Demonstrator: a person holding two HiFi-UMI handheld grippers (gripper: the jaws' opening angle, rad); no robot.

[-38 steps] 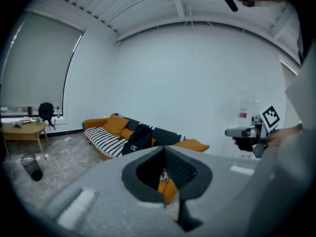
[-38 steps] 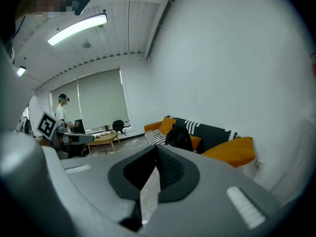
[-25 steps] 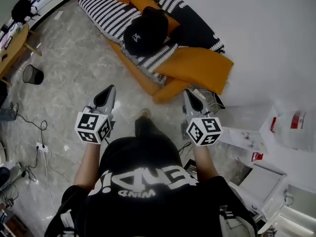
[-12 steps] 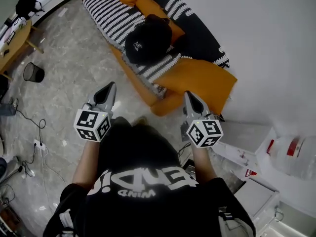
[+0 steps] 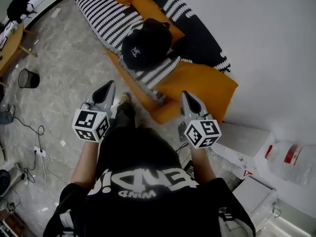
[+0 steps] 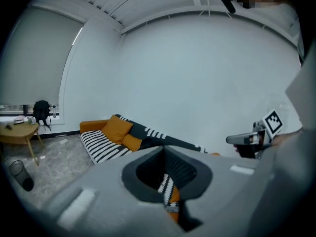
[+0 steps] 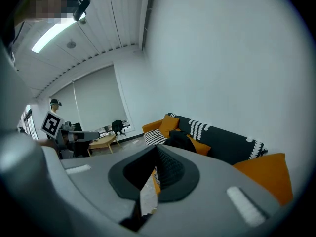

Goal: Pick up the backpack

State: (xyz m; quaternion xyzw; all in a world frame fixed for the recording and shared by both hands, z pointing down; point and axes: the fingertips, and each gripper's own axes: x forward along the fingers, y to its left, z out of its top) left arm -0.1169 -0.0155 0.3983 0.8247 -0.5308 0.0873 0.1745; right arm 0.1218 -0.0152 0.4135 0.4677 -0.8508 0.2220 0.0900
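The backpack is black and lies on the striped sofa. Nobody has touched it yet. On the left, the left claw is closed with nothing in it. On the right, the right claw is closed and empty too (both point toward the sofa). Both are well apart from the backpack. I think the whole job is still left: get close, open up, grab, lift.

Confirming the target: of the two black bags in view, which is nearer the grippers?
The black backpack on the striped sofa; the other bag sits far off by the wooden table.
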